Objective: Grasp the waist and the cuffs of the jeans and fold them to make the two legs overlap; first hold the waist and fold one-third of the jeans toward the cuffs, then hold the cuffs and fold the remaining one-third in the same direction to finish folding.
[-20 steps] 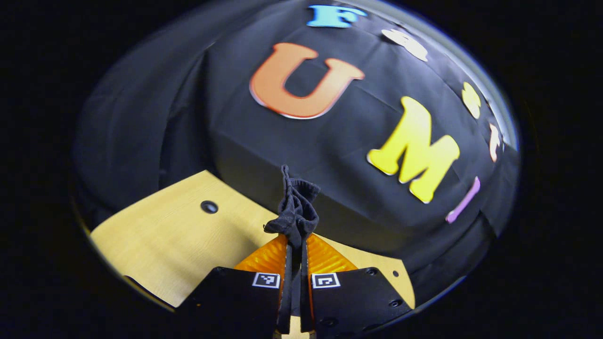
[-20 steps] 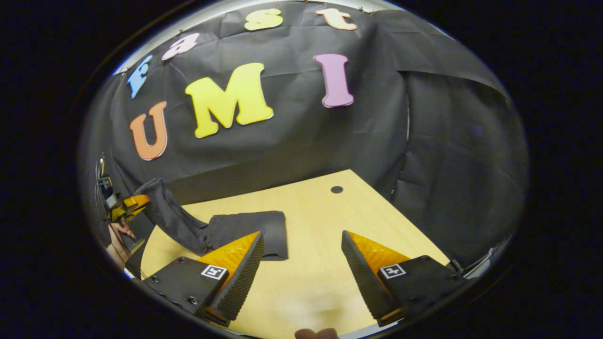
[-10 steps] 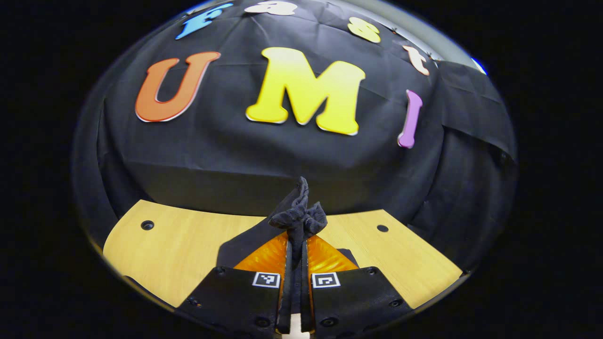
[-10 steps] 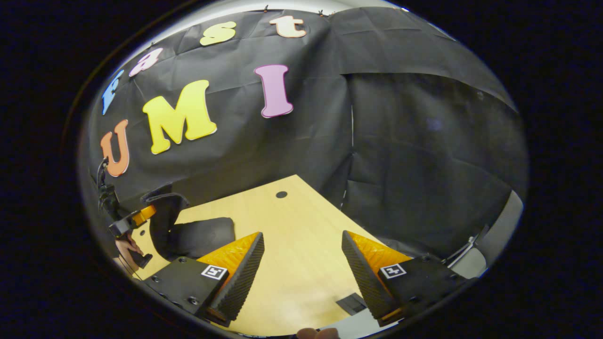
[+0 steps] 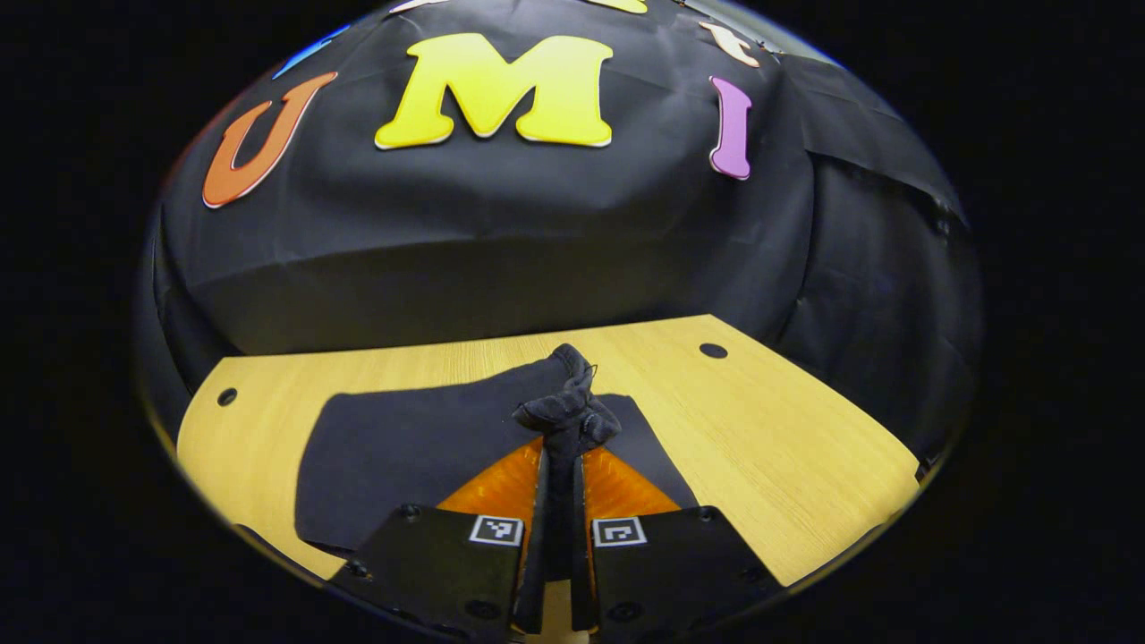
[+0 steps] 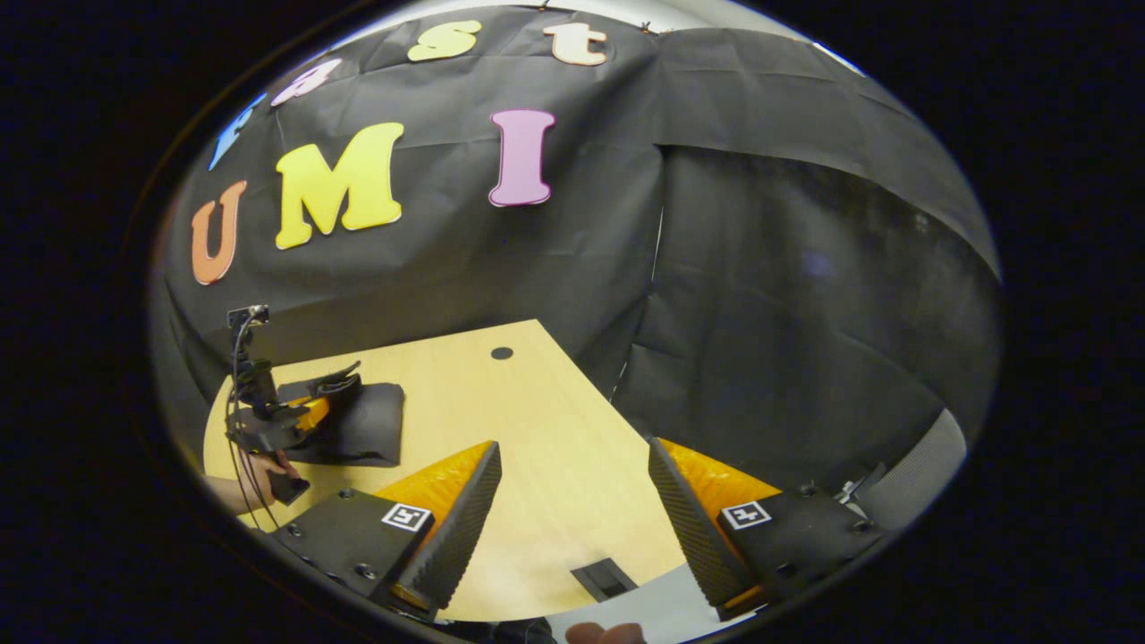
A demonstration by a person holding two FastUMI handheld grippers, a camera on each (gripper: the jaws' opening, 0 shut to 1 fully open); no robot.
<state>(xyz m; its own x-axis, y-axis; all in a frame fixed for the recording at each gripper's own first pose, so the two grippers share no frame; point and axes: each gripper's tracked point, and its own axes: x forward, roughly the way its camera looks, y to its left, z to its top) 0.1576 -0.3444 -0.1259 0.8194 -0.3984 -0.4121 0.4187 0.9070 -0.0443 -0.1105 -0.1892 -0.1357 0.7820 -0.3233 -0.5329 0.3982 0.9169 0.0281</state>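
1. The jeans (image 5: pixel 402 447) are dark and lie folded on the pale wooden table (image 5: pixel 787 465), in a flat block spreading left of the middle in the left gripper view.
2. One bunched end of the jeans is lifted off the flat part and stands up as a crumpled knot just ahead of the left tongs (image 5: pixel 561 447).
3. The left tongs are closed tight on that bunch, both fingers pressing the cloth between them with almost no gap.
4. In the right gripper view the same jeans (image 6: pixel 362 429) show as a small dark stack at the far left of the table (image 6: pixel 537 429), with the left tongs (image 6: pixel 313 413) reaching onto them from the left.
5. A hand (image 6: pixel 259 470) holds the left tongs' handle from below, at the table's left edge.
6. The right tongs (image 6: pixel 572 510) stand wide open over bare table, well apart from the jeans, and hold nothing.
7. A small round hole (image 6: pixel 502 353) sits in the tabletop near its far edge, and a dark rectangular slot (image 6: pixel 605 579) lies near the front edge between the right tongs' fingers.
8. In the left gripper view two round holes (image 5: pixel 713 351) mark the table, one near each far corner.
9. Black cloth hangs behind and around the table as the booth's wall (image 6: pixel 787 268).
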